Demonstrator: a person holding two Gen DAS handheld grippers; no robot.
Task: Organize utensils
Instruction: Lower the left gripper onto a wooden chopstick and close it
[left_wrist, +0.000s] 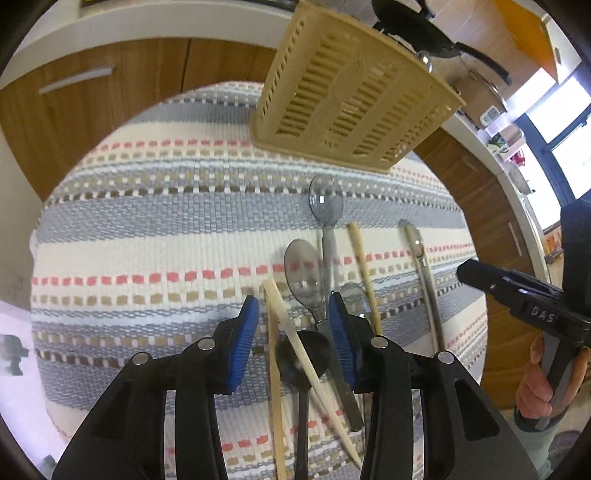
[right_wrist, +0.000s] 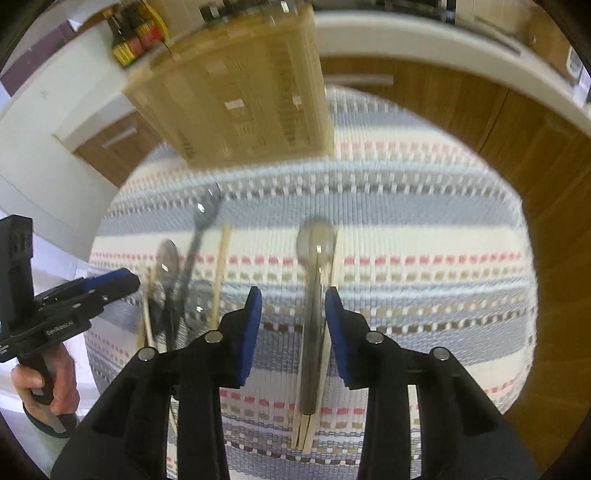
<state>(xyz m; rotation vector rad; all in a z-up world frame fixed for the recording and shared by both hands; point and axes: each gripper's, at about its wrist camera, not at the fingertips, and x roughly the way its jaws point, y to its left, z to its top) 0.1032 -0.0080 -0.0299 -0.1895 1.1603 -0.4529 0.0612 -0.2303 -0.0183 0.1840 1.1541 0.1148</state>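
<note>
A beige slotted utensil basket (left_wrist: 351, 88) stands at the far side of a striped woven mat (left_wrist: 155, 229). Several utensils lie on the mat: a clear grey plastic spoon (left_wrist: 327, 206), a metal spoon (left_wrist: 303, 273), a black spoon (left_wrist: 303, 358), pale chopsticks (left_wrist: 295, 332) and a steel spoon on the right (left_wrist: 421, 258). My left gripper (left_wrist: 293, 321) is open above the black spoon and chopsticks. My right gripper (right_wrist: 293, 317) is open over the steel spoon (right_wrist: 316, 280), which lies on chopsticks (right_wrist: 306, 424). The basket (right_wrist: 240, 92) appears blurred in the right wrist view.
Wooden cabinet doors (left_wrist: 92, 107) and a white counter edge (left_wrist: 155, 22) lie behind the mat. A black pan (left_wrist: 424, 33) and a pot lid (left_wrist: 484, 88) sit on the counter. Sauce bottles (right_wrist: 133, 33) stand on the counter at left in the right wrist view.
</note>
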